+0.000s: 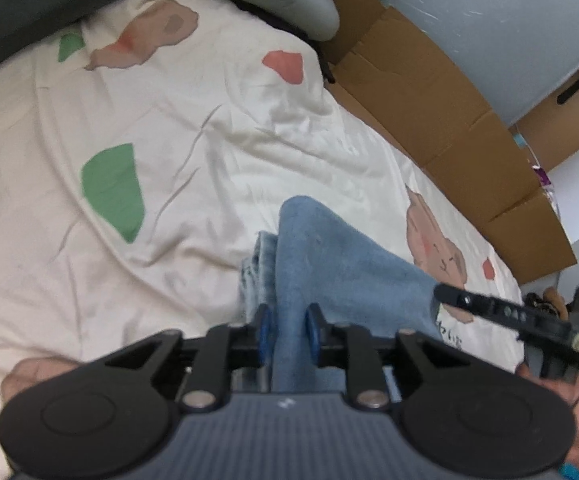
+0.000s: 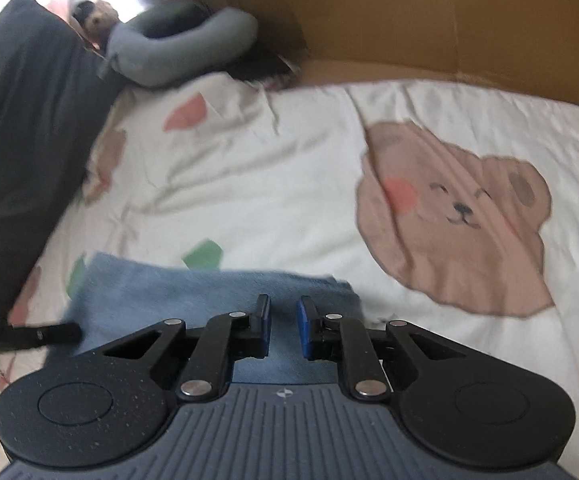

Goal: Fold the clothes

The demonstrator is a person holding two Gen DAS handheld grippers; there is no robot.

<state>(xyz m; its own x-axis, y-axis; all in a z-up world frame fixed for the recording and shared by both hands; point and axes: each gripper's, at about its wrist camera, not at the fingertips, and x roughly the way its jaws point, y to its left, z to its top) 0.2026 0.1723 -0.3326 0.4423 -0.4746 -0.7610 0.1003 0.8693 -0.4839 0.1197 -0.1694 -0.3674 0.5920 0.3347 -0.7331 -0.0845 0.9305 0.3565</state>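
Denim, light blue and already folded over on itself, so these look like jeans [image 1: 329, 256] lying on the bed [image 1: 193, 128], on a cream sheet printed with green and coral patches and brown bear faces [image 2: 461, 216].

From the left wrist view, the left hand-held gripper [image 1: 290, 322] has a raised fold of the denim running right between its blue pads [image 1: 312, 322]. There's a slim gap on each side of the fabric, so I'd say it's released rather than pinching. The stacked layers of the jeans show just to the left of that fold. The right hand-held gripper's black finger [image 1: 485, 304] pokes in from the right edge, its tip at the edge of the denim.

From the right wrist view, the right hand-held gripper [image 2: 283, 320] hangs over the folded denim with its pads apart and nothing caught between them, so it's let go too. The fabric sits under and beyond the fingers. It's pretty blurry here.

Around the bed: a flattened cardboard box [image 2: 409, 20] along the far side, a grey curved pillow [image 2: 177, 48], a small plush bear [image 2: 97, 18], and a dark grey pillow [image 2: 17, 120] on the left.
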